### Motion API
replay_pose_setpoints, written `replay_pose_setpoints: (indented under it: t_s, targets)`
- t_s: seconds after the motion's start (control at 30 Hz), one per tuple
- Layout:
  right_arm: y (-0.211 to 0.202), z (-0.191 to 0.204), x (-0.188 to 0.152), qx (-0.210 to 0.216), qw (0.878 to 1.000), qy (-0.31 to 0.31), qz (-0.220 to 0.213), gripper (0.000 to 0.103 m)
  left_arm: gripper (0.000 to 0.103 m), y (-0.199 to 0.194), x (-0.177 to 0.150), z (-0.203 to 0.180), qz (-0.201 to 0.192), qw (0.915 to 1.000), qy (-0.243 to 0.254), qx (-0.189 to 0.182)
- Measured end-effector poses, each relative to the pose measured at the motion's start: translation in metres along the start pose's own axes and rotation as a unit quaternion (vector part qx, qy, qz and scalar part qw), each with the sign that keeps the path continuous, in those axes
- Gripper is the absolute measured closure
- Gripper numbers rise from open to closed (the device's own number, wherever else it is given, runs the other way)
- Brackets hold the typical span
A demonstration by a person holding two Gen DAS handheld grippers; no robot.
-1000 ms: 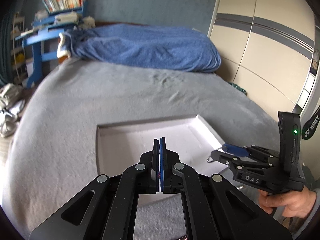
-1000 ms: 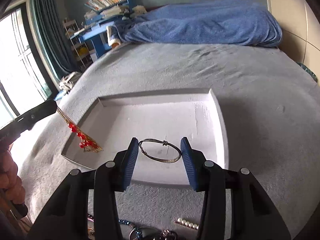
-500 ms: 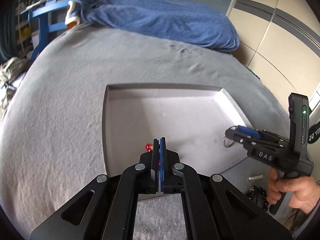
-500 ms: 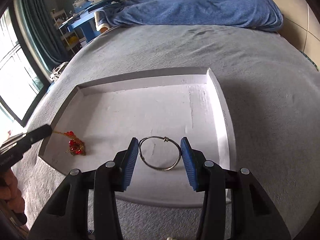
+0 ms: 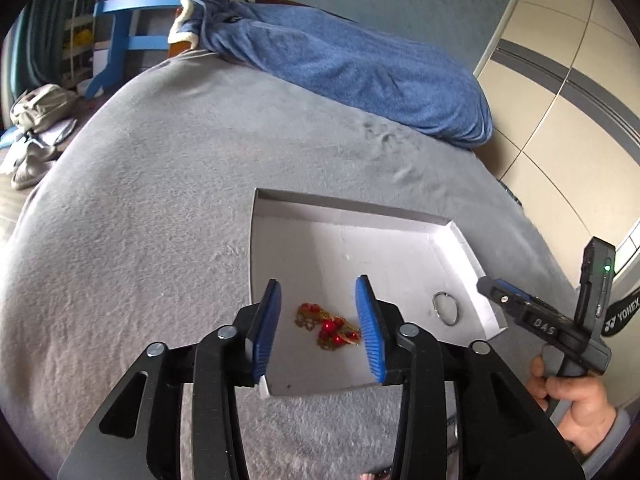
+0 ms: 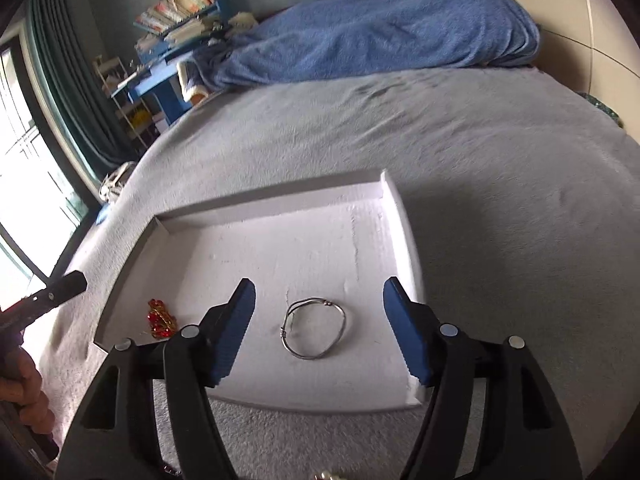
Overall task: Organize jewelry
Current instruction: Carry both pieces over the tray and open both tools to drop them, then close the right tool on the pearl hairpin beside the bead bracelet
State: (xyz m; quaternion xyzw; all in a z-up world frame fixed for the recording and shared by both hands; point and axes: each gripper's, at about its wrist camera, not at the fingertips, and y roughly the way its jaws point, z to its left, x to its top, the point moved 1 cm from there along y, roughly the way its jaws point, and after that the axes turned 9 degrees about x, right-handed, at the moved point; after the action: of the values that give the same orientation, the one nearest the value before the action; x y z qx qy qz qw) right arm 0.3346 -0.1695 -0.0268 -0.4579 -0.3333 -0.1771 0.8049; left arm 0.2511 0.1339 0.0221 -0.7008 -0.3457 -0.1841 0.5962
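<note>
Nearest the left wrist camera, the left tongs (image 5: 318,330) stand spread wide with nothing between the blue pads (image 5: 266,330) — the red and gold necklace (image 5: 326,326) lies bunched on the tray floor in the gap, touching neither pad. In the right wrist view the right tongs (image 6: 318,330) are likewise wide apart and hold nothing; the silver bangle (image 6: 314,328) lies flat on the tray floor between the fingers, clear of both. From that side the necklace (image 6: 161,319) sits near the tray's left front corner, well apart from the bangle. Both pieces rest in the front part of the shallow white tray (image 6: 404,216), which lies on the grey blanket of the bed (image 6: 500,160). Farther back, a blue blanket (image 6: 380,28) is heaped at the head of the bed — beyond it a blue shelf with books (image 6: 176,8) stands by the wall.
</note>
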Motion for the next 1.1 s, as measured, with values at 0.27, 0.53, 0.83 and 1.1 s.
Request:
replay_pose_setpoints:
  t_s: [0.27, 0.53, 0.83, 1.1]
  targets:
    - [-0.037, -0.002, -0.012, -0.020, 0.999, -0.013, -0.025, 0.026, 0.041, -0.027, -0.018, -0.015, -0.009, 0.9994, 0.032, -0.003]
    - [-0.065, -0.007, -0.042, -0.037, 0.999, -0.023, -0.021, 0.024, 0.036, -0.037, -0.053, -0.030, 0.003, 0.9964, 0.085, 0.000]
    - [-0.082, -0.032, -0.071, -0.061, 0.998, -0.019, -0.008, 0.024, 0.036, -0.038, -0.091, -0.024, 0.032, 0.9948, 0.096, -0.002]
    - [-0.064, -0.031, -0.096, -0.052, 0.994, -0.083, 0.054, 0.042, 0.036, -0.038, -0.118, -0.020, 0.052, 0.9919, 0.116, -0.008]
